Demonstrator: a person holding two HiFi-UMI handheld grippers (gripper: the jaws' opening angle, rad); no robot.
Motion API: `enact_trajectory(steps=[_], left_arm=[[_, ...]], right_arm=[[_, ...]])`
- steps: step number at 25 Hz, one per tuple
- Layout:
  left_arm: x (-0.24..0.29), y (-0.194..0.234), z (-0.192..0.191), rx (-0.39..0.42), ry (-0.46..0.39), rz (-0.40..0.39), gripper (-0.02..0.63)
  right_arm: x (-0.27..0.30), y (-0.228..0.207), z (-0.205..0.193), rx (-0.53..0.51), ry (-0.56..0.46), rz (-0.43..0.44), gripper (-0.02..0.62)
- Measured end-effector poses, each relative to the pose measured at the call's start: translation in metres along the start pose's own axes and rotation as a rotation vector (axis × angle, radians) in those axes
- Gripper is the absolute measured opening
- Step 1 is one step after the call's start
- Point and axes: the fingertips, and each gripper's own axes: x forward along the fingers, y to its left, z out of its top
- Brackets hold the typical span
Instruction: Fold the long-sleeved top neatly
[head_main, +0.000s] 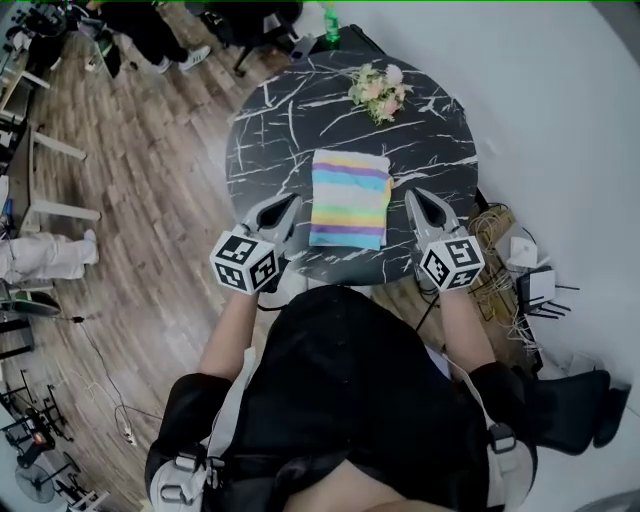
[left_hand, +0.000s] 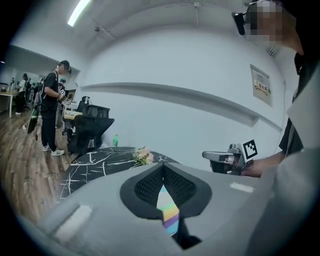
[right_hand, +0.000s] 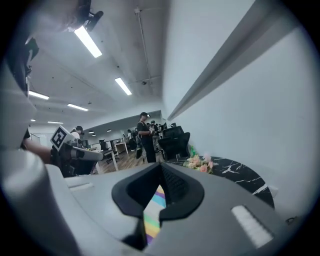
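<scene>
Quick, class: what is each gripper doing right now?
Left gripper: closed, holding nothing.
Right gripper: closed, holding nothing.

The person wears a black short-sleeved top (head_main: 345, 390), with pale grey straps (head_main: 232, 400) running over the shoulders and dark buckles (head_main: 502, 437) on them. The left gripper (head_main: 294, 202) and right gripper (head_main: 413, 196) are grey, tapered shells (black ribbed pads (left_hand: 150, 187) inside), each bearing a black-and-white marker cube (head_main: 244, 262).
</scene>
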Motion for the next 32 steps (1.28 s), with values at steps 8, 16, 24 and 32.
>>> enact_trajectory(steps=[8,16,24,32], left_arm=[[-0.052,0.017,0.011,0.039,-0.051,-0.022,0.008],[-0.073,0.036,0.023,0.06,-0.11,-0.036,0.008],[-0.074,0.035,0.031,0.077,-0.129,-0.063,0.008],[-0.059,0.031,0.027,0.067,-0.116,-0.081,0.008]], right_arm=[[-0.019,0.05,0.032,0.025,-0.127,-0.072,0.006],[-0.029,0.083,0.02,-0.014,-0.123,-0.132,0.006],[-0.02,0.095,0.022,-0.002,-0.129,-0.123,0.006],[-0.016,0.075,0.016,0.035,-0.12,-0.155,0.006]])
